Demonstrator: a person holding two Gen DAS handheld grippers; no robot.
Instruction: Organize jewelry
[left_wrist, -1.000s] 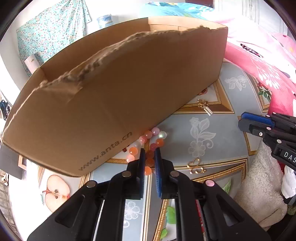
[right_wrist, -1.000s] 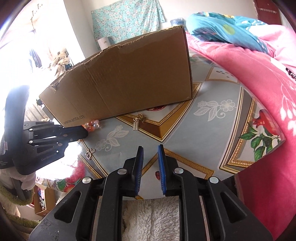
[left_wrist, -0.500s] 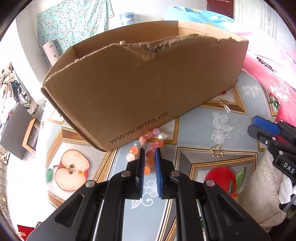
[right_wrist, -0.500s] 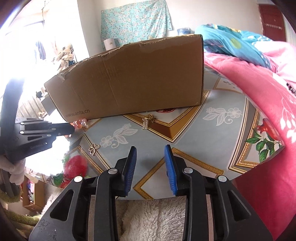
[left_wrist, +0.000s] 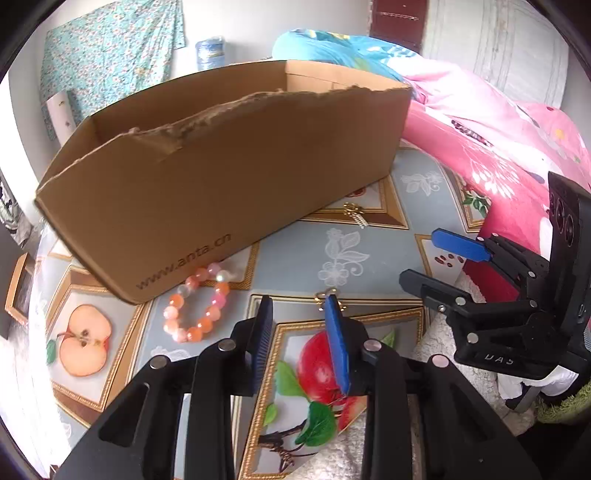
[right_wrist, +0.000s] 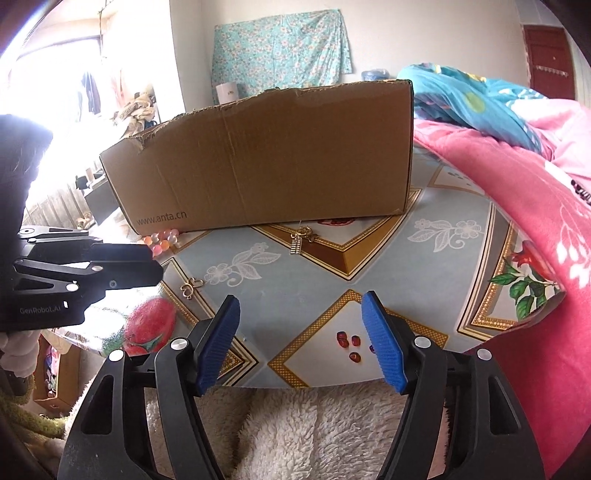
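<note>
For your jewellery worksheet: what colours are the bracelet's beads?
Orange, pink and pearly white beads on the bracelet; clearest in the left wrist view.

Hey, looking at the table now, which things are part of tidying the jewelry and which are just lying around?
Job: bead bracelet, gold butterfly clasp, gold pendant, cardboard box.
Just there: pink blanket, fluffy white cloth, floral wall cloth.

Box (left_wrist: 236, 173): plain brown cardboard with dark printed lettering; bench (left_wrist: 295, 258) cover: grey-blue panels framed in gold and brown, with white flower outlines and printed red apples, green leaves and a halved apple. Bracelet (left_wrist: 195, 308): orange, pink and pearly white beads; two small charms (right_wrist: 303, 240) (right_wrist: 191, 287): gold. Quilt (right_wrist: 517, 192): bright pink with white sprigs; wall cloth (right_wrist: 280, 55): turquoise floral; fingers (right_wrist: 218, 341): blue ribbed pads on black.
</note>
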